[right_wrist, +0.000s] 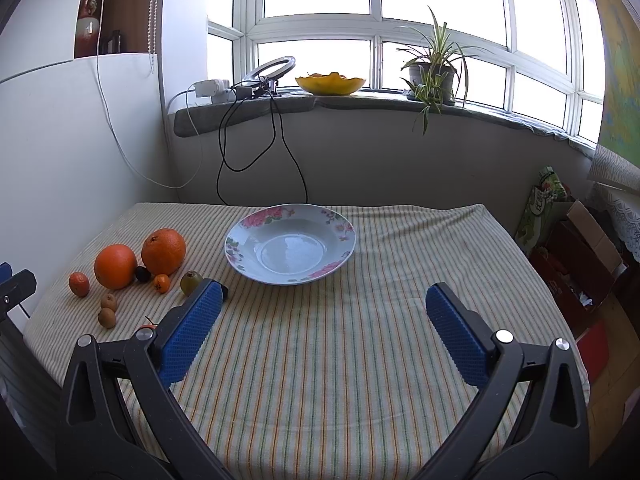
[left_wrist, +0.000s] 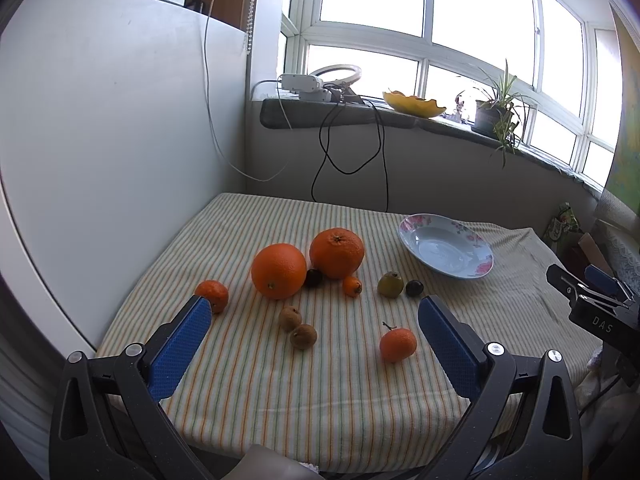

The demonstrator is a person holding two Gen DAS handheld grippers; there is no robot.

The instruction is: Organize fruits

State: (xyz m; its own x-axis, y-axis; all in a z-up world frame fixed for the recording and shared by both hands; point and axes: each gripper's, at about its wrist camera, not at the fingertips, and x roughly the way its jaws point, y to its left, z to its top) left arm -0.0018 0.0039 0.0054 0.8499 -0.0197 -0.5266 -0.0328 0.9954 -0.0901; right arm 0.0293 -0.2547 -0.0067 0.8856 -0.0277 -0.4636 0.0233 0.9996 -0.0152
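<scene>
Two large oranges (left_wrist: 279, 271) (left_wrist: 337, 253) lie on the striped cloth, with small mandarins (left_wrist: 213, 295) (left_wrist: 397, 344), a tiny orange fruit (left_wrist: 352, 285), two brown longans (left_wrist: 303, 336), a green fruit (left_wrist: 390, 284) and dark fruits (left_wrist: 414, 288) around them. A floral plate (left_wrist: 412, 226) (right_wrist: 240, 236) stands empty at the right of the fruits. My left gripper (left_wrist: 314, 310) is open and empty above the near fruits. My right gripper (right_wrist: 322, 296) is open and empty in front of the plate; it also shows in the left wrist view (left_wrist: 592, 300).
The table (right_wrist: 360, 360) is covered by a striped cloth. A white panel (left_wrist: 100, 140) stands at its left. The windowsill holds a yellow bowl (right_wrist: 330, 83), a potted plant (right_wrist: 434, 72), a ring lamp and cables (right_wrist: 248, 140). Boxes and bags (right_wrist: 568, 248) sit at the right.
</scene>
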